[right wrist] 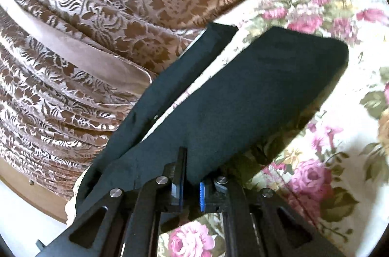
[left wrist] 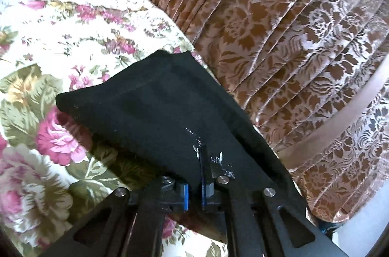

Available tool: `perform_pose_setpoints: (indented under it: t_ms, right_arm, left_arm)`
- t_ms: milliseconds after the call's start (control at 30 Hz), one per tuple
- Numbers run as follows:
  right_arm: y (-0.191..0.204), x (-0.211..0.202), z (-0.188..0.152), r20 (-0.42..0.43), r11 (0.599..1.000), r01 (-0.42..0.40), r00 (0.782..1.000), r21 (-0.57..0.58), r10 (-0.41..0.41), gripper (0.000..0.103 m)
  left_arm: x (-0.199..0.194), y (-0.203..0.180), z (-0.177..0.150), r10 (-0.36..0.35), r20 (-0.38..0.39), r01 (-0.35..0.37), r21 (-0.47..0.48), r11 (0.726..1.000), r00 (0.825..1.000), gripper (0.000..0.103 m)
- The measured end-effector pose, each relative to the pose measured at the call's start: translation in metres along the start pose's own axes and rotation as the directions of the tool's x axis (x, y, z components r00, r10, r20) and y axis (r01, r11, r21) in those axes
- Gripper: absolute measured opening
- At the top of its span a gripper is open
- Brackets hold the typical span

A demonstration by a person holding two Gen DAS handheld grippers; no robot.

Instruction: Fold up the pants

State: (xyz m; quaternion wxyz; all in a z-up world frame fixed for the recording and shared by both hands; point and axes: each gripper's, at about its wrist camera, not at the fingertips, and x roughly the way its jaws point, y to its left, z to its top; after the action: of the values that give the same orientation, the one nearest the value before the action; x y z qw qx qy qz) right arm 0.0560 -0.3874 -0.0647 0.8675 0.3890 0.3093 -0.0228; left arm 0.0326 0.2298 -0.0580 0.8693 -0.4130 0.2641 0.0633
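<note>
The black pants [left wrist: 158, 106] hang lifted over a floral bedspread [left wrist: 48, 43]. My left gripper [left wrist: 195, 167] is shut on a fold of the black cloth, which drapes over its fingers and hides the tips. In the right wrist view the pants [right wrist: 243, 99] stretch away from my right gripper [right wrist: 192, 174], which is shut on the cloth edge. One leg [right wrist: 170, 82] hangs to the left along the bed's edge, the other part is raised above the floral bedspread [right wrist: 328, 135].
A brown and silver damask quilt, pleated, fills the right of the left wrist view [left wrist: 291, 38] and the left of the right wrist view [right wrist: 97, 26]. A wooden bed frame [right wrist: 29, 198] and pale floor show at lower left.
</note>
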Motion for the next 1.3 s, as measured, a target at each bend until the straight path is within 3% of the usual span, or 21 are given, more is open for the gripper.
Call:
perform_pose_setpoints:
  t_ms: [200,367,567,700,833,967,1033,1100,1133,1233,1300]
  right_arm:
    - [0.001,-0.017,0.001,-0.002,1.0,-0.023,1.0,0.011,0.023,0.008]
    - [0.001,-0.034,-0.002,-0.017,0.999,-0.026,1.0,-0.022,0.025,0.008]
    - [-0.005,-0.056,-0.018,-0.04,0.998,-0.003,0.999,-0.056,0.001,0.008]
    - [-0.016,-0.069,-0.027,-0.067,0.999,-0.002,0.998,-0.037,0.0,0.008]
    - [-0.026,-0.066,-0.038,-0.103,0.998,0.028,0.994,-0.052,-0.033,0.008]
    - [-0.039,-0.057,-0.04,-0.126,1.0,0.025,0.992,0.01,-0.024,0.018]
    - [-0.044,-0.061,-0.036,-0.113,0.999,0.026,0.993,0.041,-0.021,0.024]
    - [-0.052,-0.065,-0.03,-0.084,0.997,0.033,0.996,0.066,-0.027,0.027]
    - [-0.057,-0.068,-0.026,-0.068,0.995,0.051,0.997,0.081,-0.046,0.027]
    - [-0.076,-0.071,-0.016,-0.037,0.988,0.075,0.997,0.136,-0.071,0.027]
    - [-0.088,-0.073,-0.009,-0.019,0.983,0.084,0.996,0.166,-0.082,0.027]
  left_arm:
    - [-0.026,0.005,-0.002,-0.011,-0.011,0.011,-0.008,1.0,1.0,0.006]
    - [-0.049,0.012,-0.012,0.006,-0.021,-0.005,0.019,1.0,1.0,0.006]
    - [-0.074,0.024,-0.029,0.035,-0.033,-0.036,-0.031,0.999,0.999,0.006]
    - [-0.094,0.029,-0.037,0.06,-0.023,-0.061,-0.015,0.998,0.998,0.006]
    - [-0.093,0.038,-0.044,0.083,-0.041,-0.082,0.017,0.996,0.996,0.006]
    - [-0.08,0.039,-0.046,0.077,-0.053,-0.073,0.063,0.995,0.996,0.008]
    - [-0.076,0.038,-0.047,0.072,-0.039,-0.067,0.11,0.992,0.997,0.016]
    - [-0.07,0.043,-0.043,0.06,-0.046,-0.056,0.077,0.995,0.997,0.056]
    - [-0.068,0.05,-0.04,0.045,-0.04,-0.044,0.027,0.999,0.998,0.065]
    - [-0.063,0.071,-0.029,0.034,-0.007,-0.034,-0.116,0.993,0.999,0.068]
    - [-0.059,0.074,-0.024,0.038,-0.008,-0.038,-0.138,0.99,0.999,0.067]
